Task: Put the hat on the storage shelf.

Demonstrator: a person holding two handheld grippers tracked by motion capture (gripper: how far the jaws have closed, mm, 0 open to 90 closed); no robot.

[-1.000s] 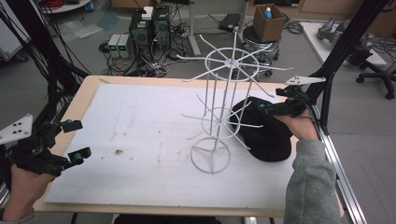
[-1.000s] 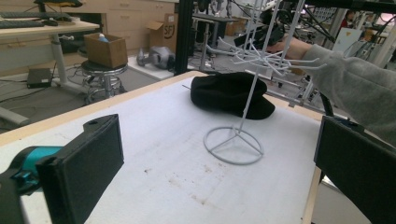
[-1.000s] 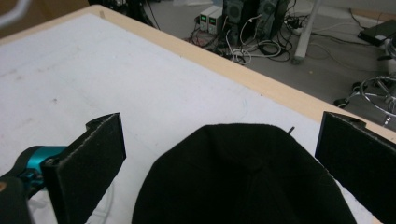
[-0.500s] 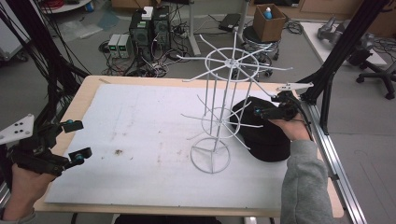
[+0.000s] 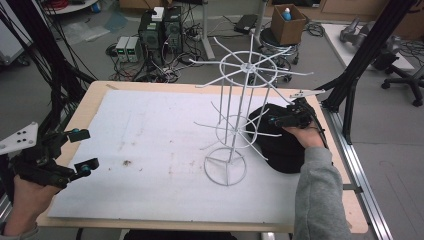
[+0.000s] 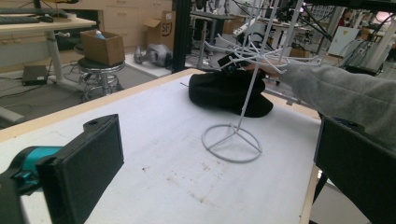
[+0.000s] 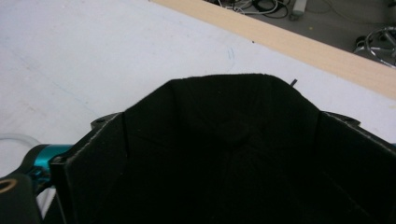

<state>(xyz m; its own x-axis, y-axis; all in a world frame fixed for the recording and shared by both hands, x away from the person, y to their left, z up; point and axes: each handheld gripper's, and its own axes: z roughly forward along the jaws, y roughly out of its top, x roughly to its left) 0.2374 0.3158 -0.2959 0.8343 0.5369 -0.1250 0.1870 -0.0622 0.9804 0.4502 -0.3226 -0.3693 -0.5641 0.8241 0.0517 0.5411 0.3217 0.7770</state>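
A black cap (image 5: 282, 150) lies on the right side of the white table mat (image 5: 150, 145), just behind a white wire rack (image 5: 226, 166). My right gripper (image 5: 273, 119) rests over the far part of the cap. In the right gripper view its jaws stand wide apart with the cap's crown (image 7: 229, 121) between them, so it is open. My left gripper (image 5: 86, 150) hovers open at the table's left edge, holding nothing. From the left gripper view I look past its own gripper (image 6: 219, 186) at the rack (image 6: 232, 142), the cap (image 6: 224, 91) and a grey sleeve (image 6: 341, 91).
The rack's long spokes (image 5: 280, 72) reach out above the cap and the right hand. A wooden table rim (image 5: 190, 86) frames the mat. Black frame posts (image 5: 357, 75) stand by the right edge. Computers, cables and a stool with a box (image 5: 287, 22) stand on the floor beyond.
My right gripper has moved left and down onto the cap, under the rack's spokes. The left gripper has barely shifted.
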